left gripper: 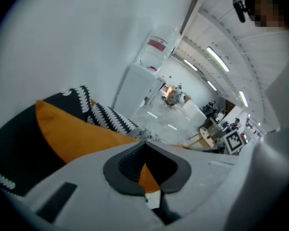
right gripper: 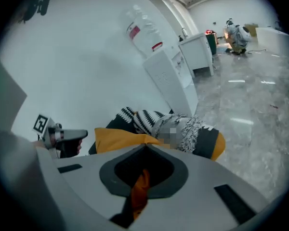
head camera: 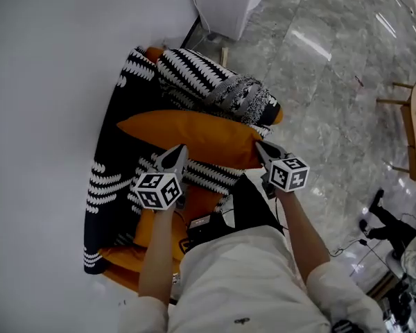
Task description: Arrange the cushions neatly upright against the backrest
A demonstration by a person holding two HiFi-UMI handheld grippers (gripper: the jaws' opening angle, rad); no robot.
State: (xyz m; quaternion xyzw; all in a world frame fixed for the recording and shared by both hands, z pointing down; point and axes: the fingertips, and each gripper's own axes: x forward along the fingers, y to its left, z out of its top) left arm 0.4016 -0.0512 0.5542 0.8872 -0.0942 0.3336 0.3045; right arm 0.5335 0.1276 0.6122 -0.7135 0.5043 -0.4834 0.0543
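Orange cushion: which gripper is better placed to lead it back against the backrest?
Left, probably: the left gripper is shut on the orange cushion nearer the wall; the right gripper pinches its outer end.

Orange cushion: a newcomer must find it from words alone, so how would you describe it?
Against the white wall stands a seat draped in a black-and-white throw. Across its middle lies the orange cushion, pinched at its ends by the left gripper and right gripper. Unlike the patterned cushion beyond it, it is plain orange.
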